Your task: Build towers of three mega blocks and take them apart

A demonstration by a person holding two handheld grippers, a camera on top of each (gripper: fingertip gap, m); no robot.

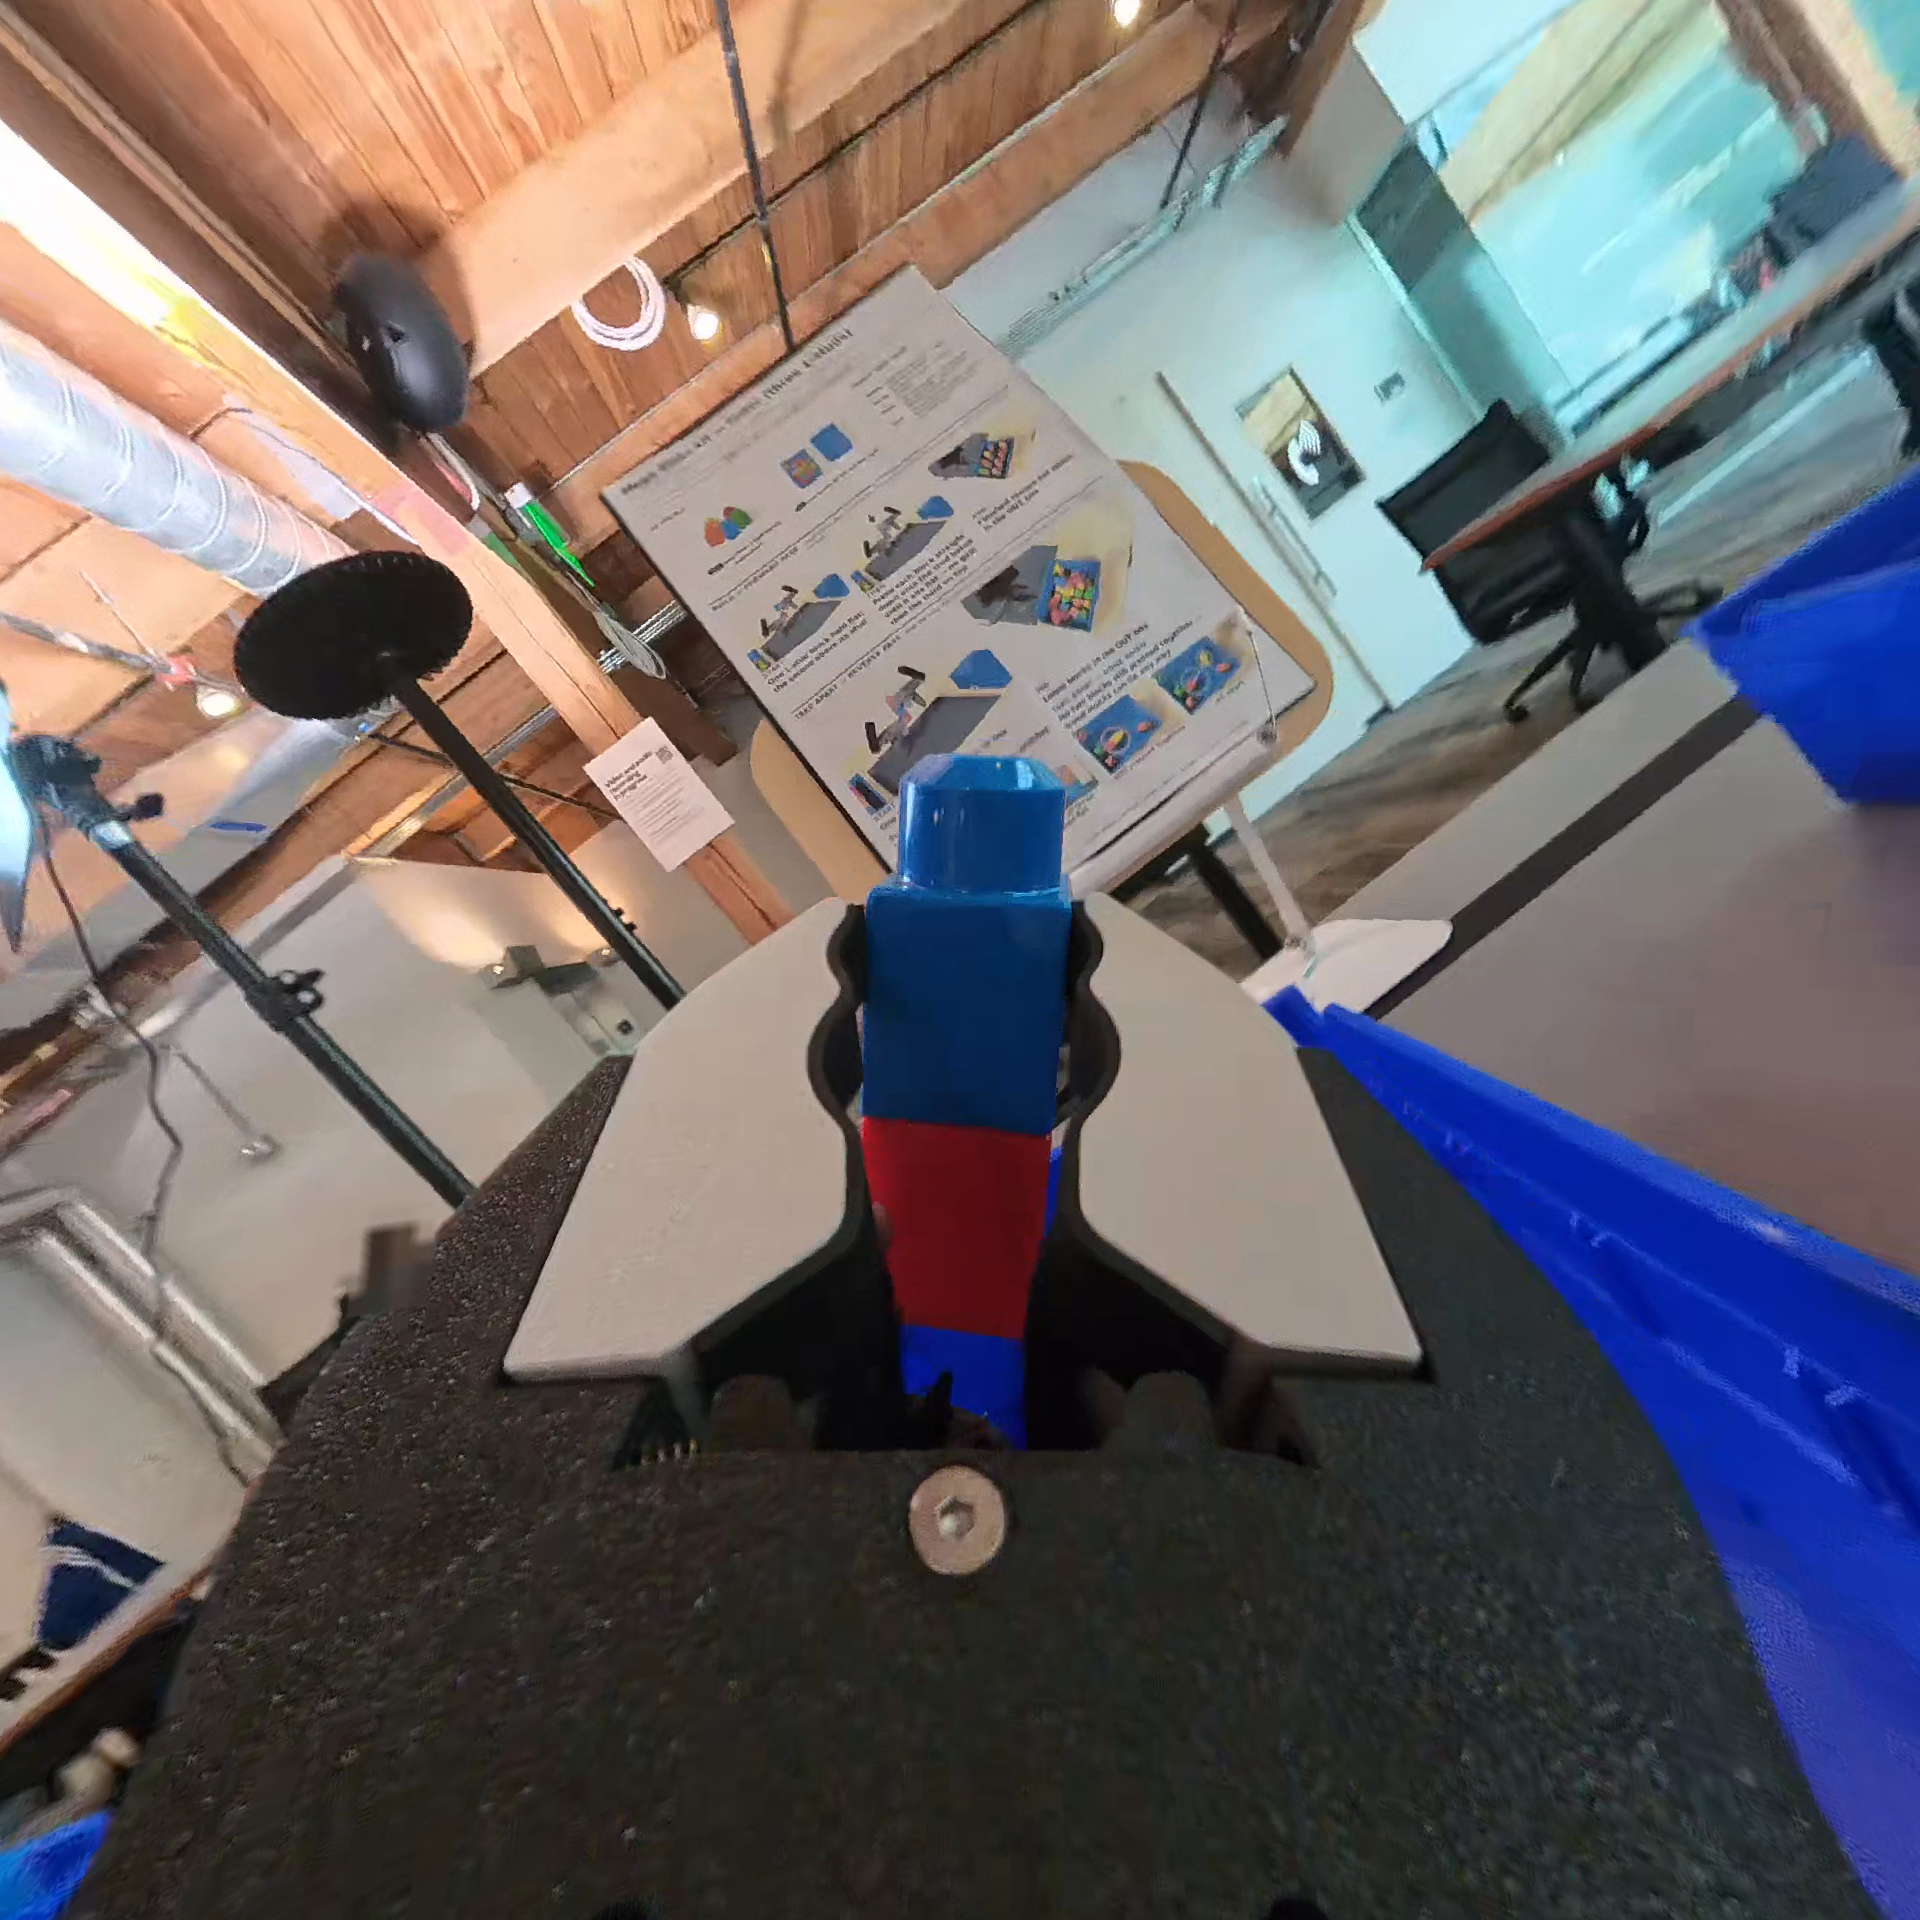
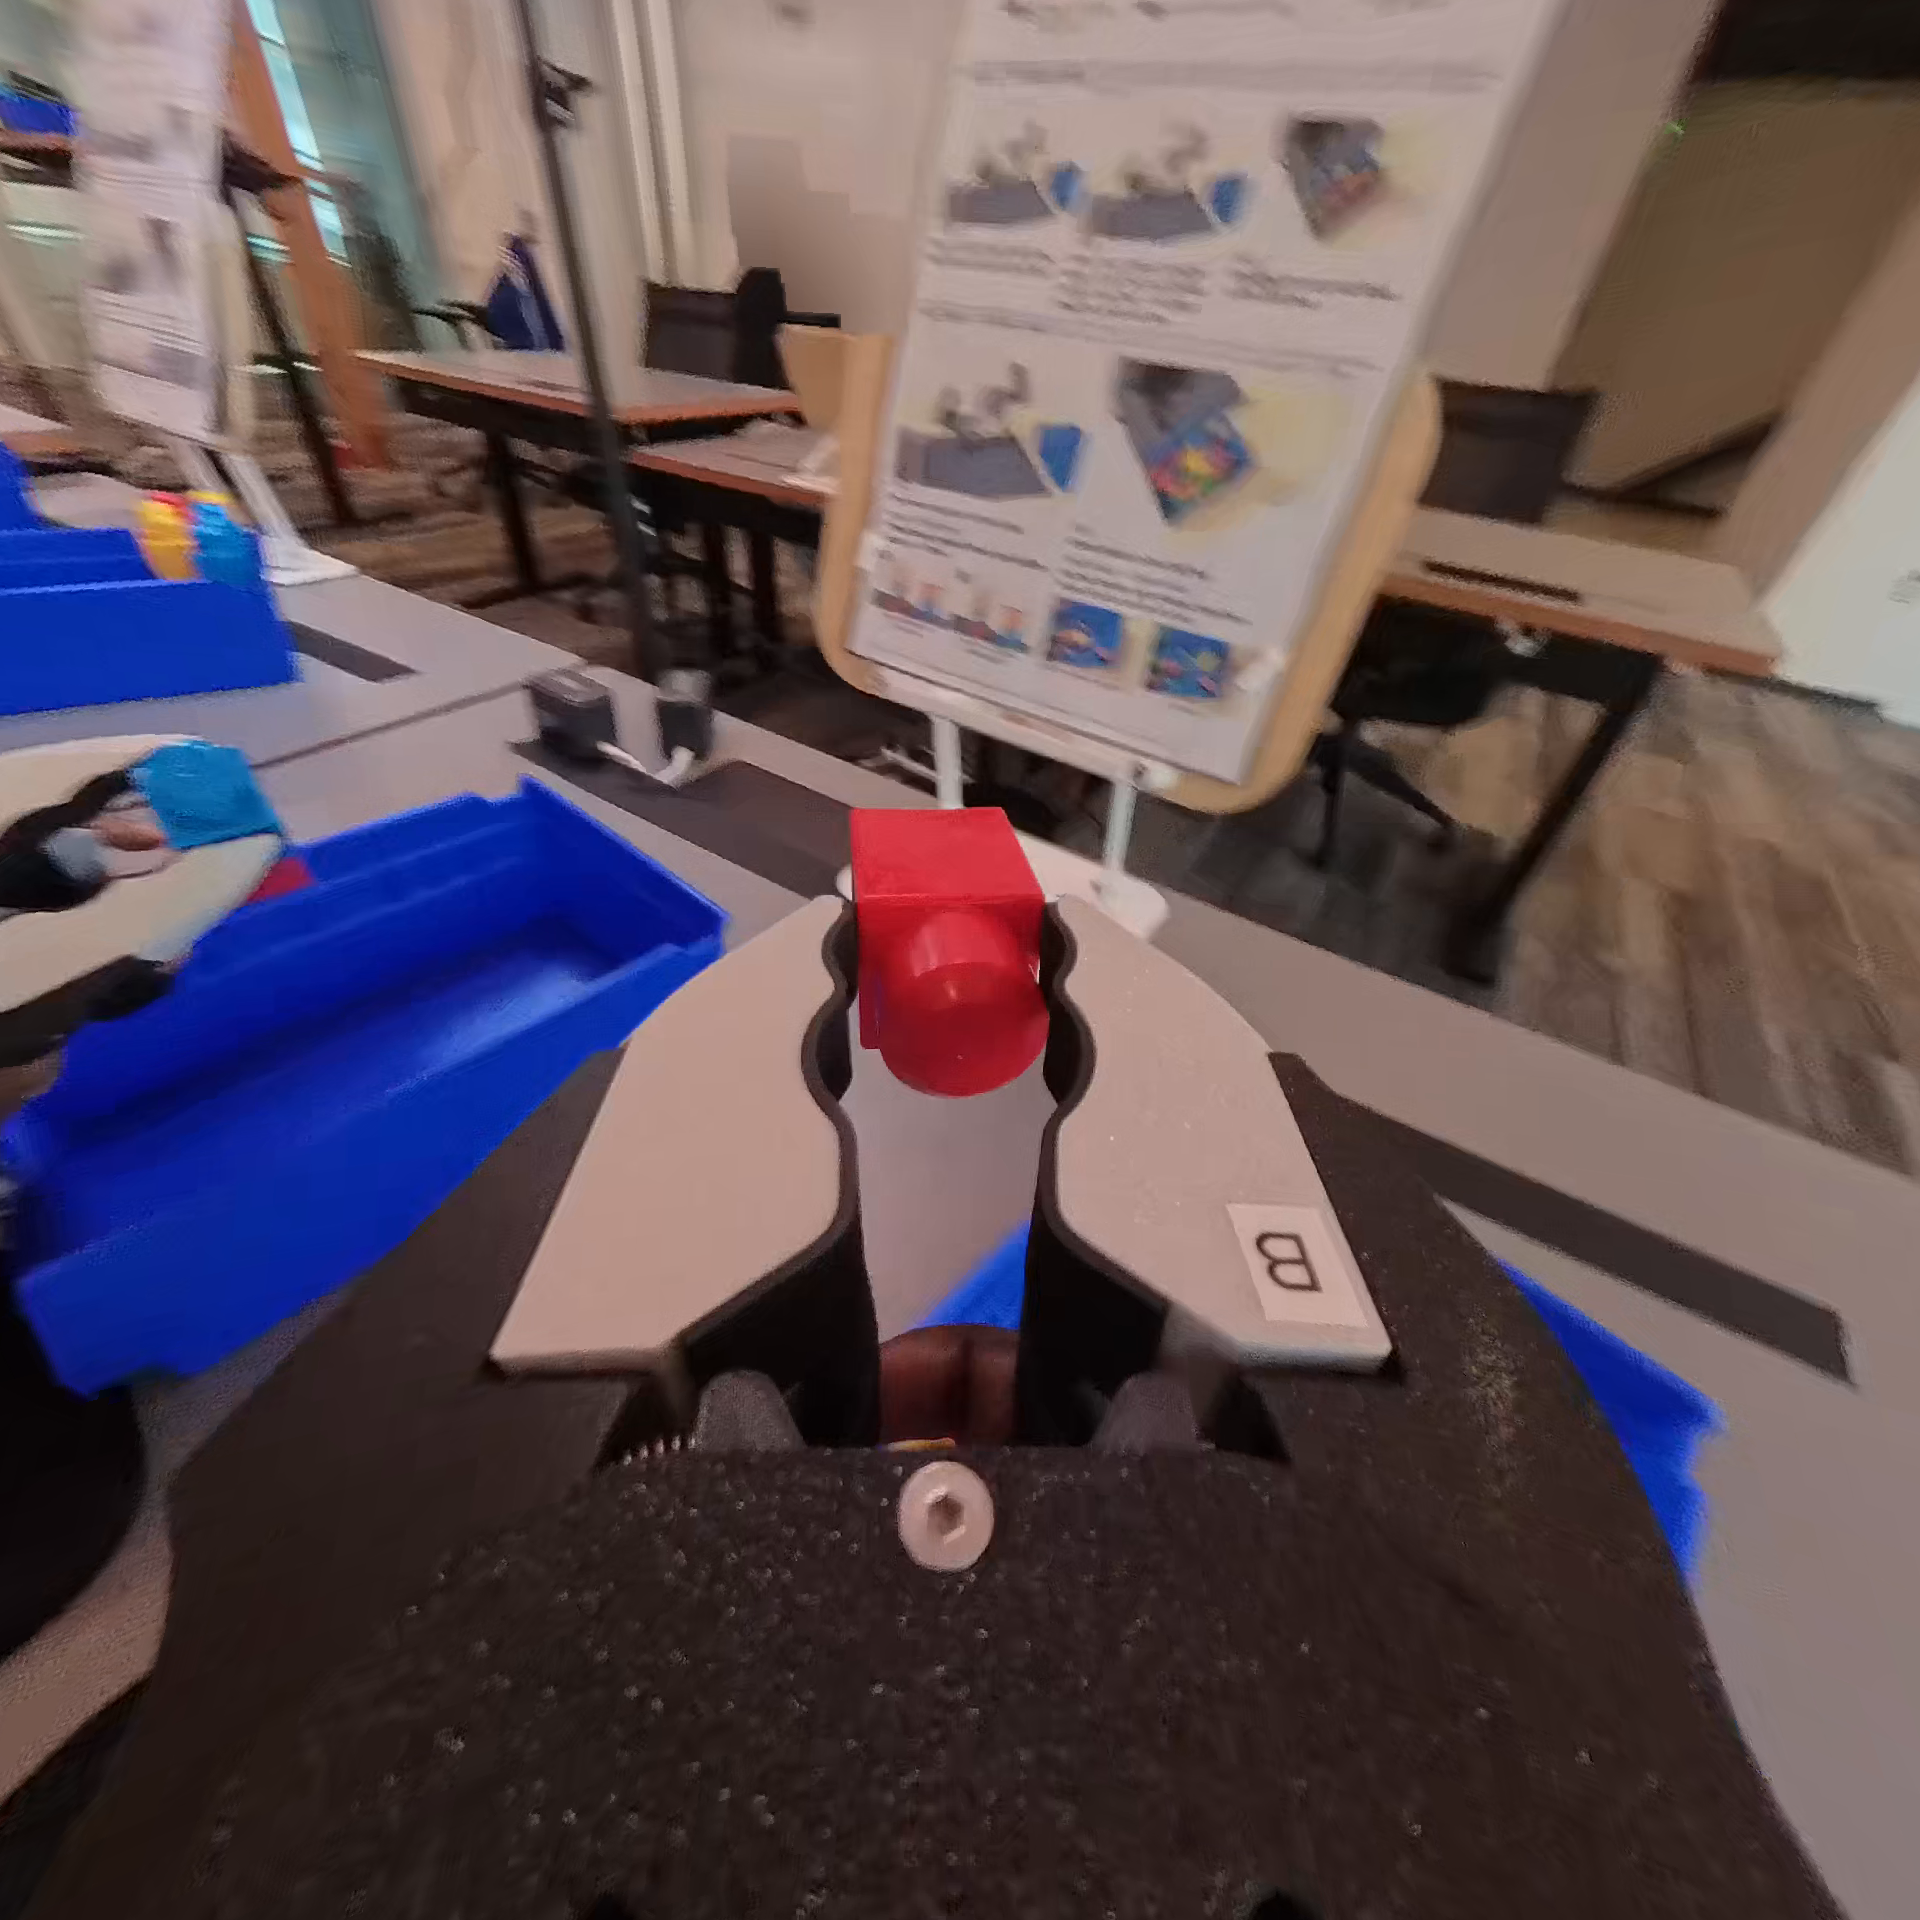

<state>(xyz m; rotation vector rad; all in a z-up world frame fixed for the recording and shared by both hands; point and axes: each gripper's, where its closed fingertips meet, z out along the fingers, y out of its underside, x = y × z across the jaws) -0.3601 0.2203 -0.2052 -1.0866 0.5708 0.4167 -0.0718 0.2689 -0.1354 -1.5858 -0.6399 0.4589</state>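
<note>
Above the grey table, left fingers clamp an apparently three-block tower lengthwise; right fingers clamp a red block.

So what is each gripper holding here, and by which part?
Left gripper: blue-red-blue tower, by its top blue block. Right gripper: red block, by its sides.

Left gripper: black, coarse-grained body; two flat light-grey fingers with black wavy inner edges; one silver hex-socket screw centred behind the fingers. Right gripper: same black grained body, same grey fingers with black scalloped edges, same silver screw. Its right finger bears a white sticker with a black mark.
</note>
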